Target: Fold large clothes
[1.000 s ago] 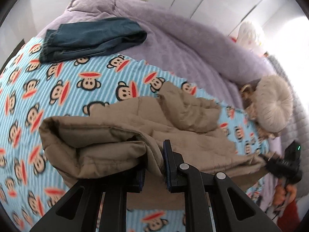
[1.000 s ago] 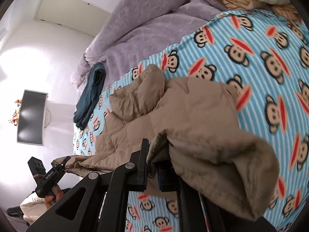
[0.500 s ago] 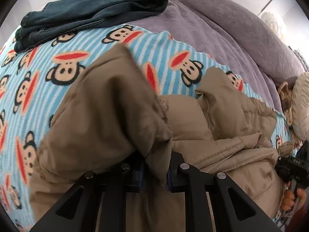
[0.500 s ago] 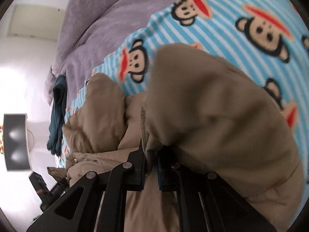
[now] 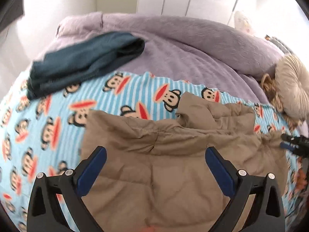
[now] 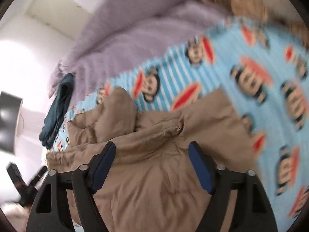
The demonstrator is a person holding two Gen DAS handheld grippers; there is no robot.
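Note:
A tan quilted jacket lies folded over itself on the blue monkey-print blanket. It also fills the lower part of the right wrist view. My left gripper is open and empty, just above the jacket's folded edge. My right gripper is open and empty, over the jacket's other end. The right gripper's tip shows at the right edge of the left wrist view.
Folded dark teal jeans lie at the far left of the bed, on the edge of a purple blanket. A round beige cushion sits at the right. A dark screen hangs on the wall.
Both grippers were shut on the jacket's edge and carried it forward over the rest of the jacket. Now both have opened and let it go, and it lies folded.

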